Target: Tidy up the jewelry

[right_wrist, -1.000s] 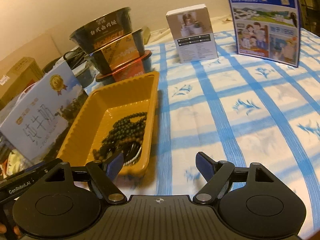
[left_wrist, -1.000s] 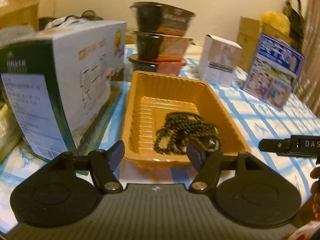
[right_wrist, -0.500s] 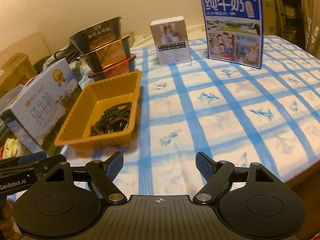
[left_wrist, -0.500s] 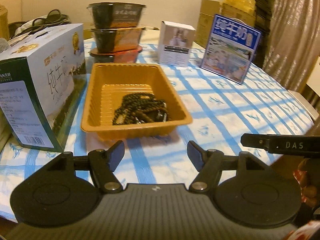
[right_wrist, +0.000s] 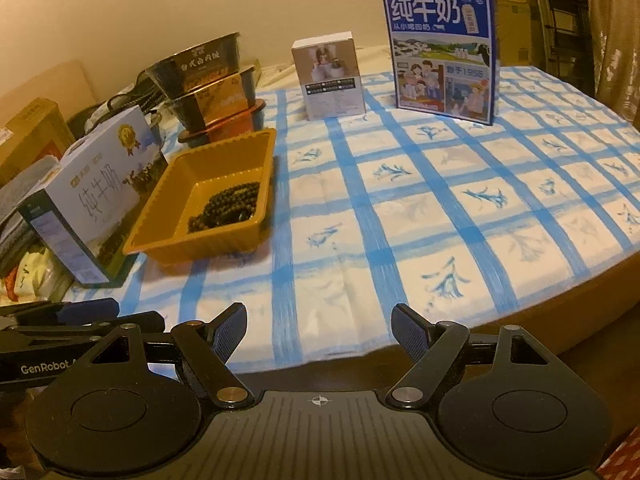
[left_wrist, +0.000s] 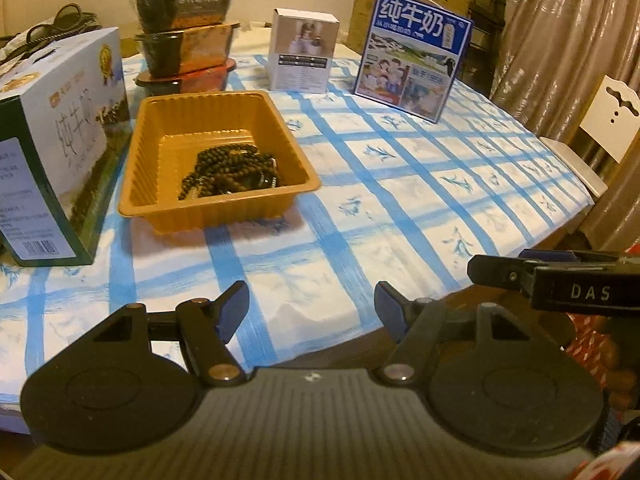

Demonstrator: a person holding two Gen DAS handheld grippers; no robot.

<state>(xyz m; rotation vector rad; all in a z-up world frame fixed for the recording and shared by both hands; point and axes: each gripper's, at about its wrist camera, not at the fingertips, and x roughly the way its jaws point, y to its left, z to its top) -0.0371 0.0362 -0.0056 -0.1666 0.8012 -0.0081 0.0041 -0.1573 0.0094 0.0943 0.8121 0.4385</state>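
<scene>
A pile of dark bead strings lies inside an orange plastic tray on the blue-checked tablecloth; both also show in the right wrist view, the beads in the tray. My left gripper is open and empty, held back at the table's near edge, well short of the tray. My right gripper is open and empty, also at the near edge, to the right of the tray. Each gripper's side shows in the other's view.
A green-and-white milk carton box stands left of the tray. Stacked black food bowls stand behind it. A small white box and a blue milk box stand at the back. A white chair is at the right.
Both grippers have pulled back from the tray toward the table's near edge. The tray and beads now look smaller and farther off. Both grippers stay open.
</scene>
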